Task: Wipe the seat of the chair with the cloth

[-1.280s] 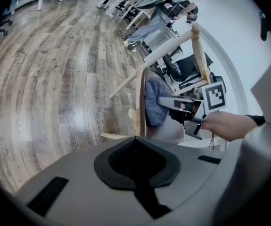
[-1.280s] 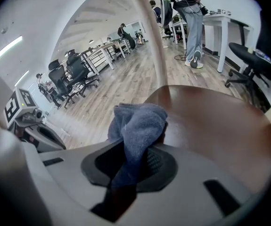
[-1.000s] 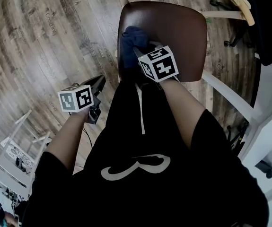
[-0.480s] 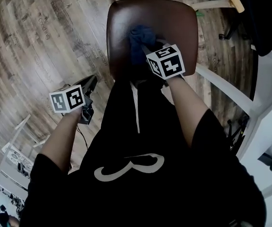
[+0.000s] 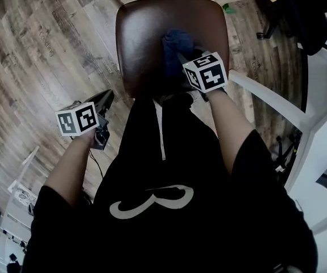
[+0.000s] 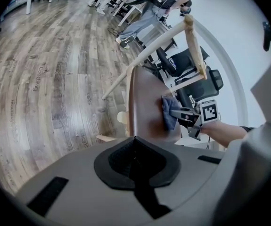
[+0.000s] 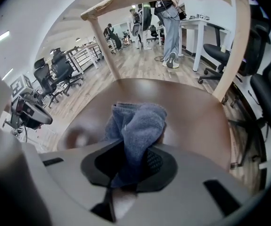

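The left tool (image 6: 135,161) hangs beside the chair, jaws pressed together on nothing. The right tool (image 7: 131,166) pinches the blue cloth (image 7: 137,121), bunched on the brown seat (image 7: 196,112). This looks like mid-wipe; the next move probably calls for sweeping the cloth across the rest.

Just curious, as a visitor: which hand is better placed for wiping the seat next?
The right gripper: it is shut on the cloth, on the seat. The left gripper is shut, empty, over the floor.
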`<control>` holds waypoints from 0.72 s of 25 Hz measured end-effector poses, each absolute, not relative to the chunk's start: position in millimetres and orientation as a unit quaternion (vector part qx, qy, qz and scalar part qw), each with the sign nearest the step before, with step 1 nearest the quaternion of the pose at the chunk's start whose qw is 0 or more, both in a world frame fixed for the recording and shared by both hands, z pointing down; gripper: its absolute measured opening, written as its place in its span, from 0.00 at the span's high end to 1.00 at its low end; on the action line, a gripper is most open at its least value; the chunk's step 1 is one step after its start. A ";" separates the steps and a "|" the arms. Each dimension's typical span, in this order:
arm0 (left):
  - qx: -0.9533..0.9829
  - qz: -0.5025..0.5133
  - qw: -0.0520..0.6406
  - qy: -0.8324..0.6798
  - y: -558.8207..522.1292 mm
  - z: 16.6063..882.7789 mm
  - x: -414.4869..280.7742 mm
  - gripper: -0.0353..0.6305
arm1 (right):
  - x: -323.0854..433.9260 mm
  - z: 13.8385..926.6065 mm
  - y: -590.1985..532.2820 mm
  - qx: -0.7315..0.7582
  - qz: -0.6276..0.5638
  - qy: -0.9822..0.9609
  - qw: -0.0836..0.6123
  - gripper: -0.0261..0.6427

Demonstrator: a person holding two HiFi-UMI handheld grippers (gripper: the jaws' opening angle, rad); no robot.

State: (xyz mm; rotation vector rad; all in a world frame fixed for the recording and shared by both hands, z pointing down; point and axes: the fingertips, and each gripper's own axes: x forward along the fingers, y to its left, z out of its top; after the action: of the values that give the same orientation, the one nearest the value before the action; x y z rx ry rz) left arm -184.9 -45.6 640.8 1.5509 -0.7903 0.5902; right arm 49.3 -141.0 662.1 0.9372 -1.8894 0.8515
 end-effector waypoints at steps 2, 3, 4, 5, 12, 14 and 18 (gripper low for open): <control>0.672 0.262 0.604 -0.339 -47.2 642.1 -184.7 0.93 | 58.5 662.3 -141.6 0.376 0.338 -0.752 0.424 0.85; 0.673 0.265 0.603 -0.338 -47.7 642.7 -184.9 0.93 | 64.1 662.2 -141.4 0.378 0.336 -0.750 0.426 0.85; 0.673 0.267 0.602 -0.337 -48.4 642.8 -185.1 0.93 | 70.2 662.1 -140.9 0.381 0.333 -0.748 0.430 0.85; 0.673 0.268 0.602 -0.336 -49.4 642.4 -185.1 0.93 | 76.4 661.9 -140.4 0.383 0.331 -0.746 0.433 0.85; 0.683 0.259 0.601 -0.324 -58.2 634.9 -172.6 0.93 | 121.0 662.0 -137.9 0.398 0.317 -0.729 0.458 0.85; 0.687 0.251 0.601 -0.324 -64.4 633.4 -168.1 0.93 | 135.5 661.6 -136.7 0.402 0.313 -0.725 0.464 0.85; 0.687 0.229 0.603 -0.335 -79.4 631.8 -169.5 0.93 | 155.1 659.2 -136.1 0.408 0.310 -0.719 0.470 0.85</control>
State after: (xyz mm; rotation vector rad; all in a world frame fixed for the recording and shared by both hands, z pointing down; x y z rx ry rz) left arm -169.5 -79.4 631.8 1.5893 -0.7749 0.5303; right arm 155.1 -136.1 659.2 1.0006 -1.7614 0.7604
